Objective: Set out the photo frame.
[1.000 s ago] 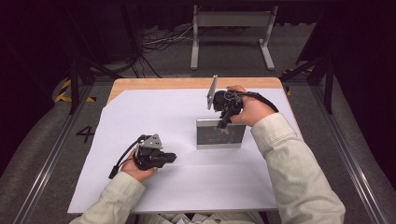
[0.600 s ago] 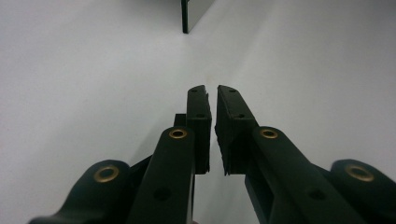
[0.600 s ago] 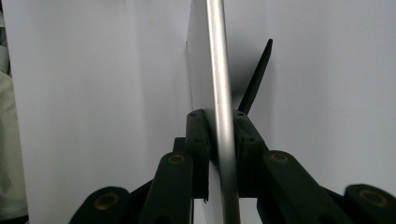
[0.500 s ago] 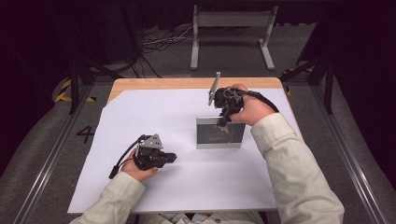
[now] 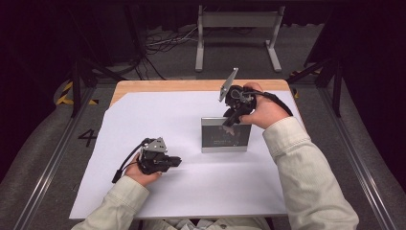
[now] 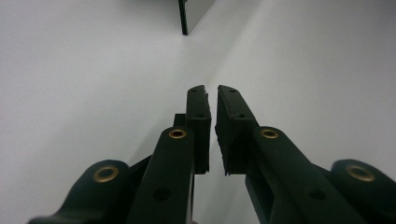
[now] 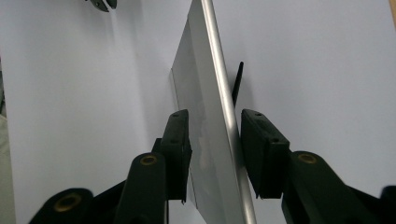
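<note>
The picture frame [image 5: 225, 135] stands upright on its back prop on the white sheet [image 5: 158, 115], a little toward three o'clock of the table's middle; the right gripper [image 5: 229, 120] straddles its top edge from twelve o'clock. In the right gripper view the frame's silver edge [image 7: 219, 116] runs between the jaws, which have just been opening and now show a gap on each side, so the step in hand looks like the release after standing it up; the next move, I judge, calls for lifting straight off without nudging the frame (it is propped by a thin leg [image 7: 237, 84]). The left gripper [image 5: 173, 161] rests on the sheet at eight o'clock, jaws narrow, almost together, empty. Some dark print on the frame's face is too small to read; a "4" [image 5: 87, 138] is marked on the floor at nine o'clock.
</note>
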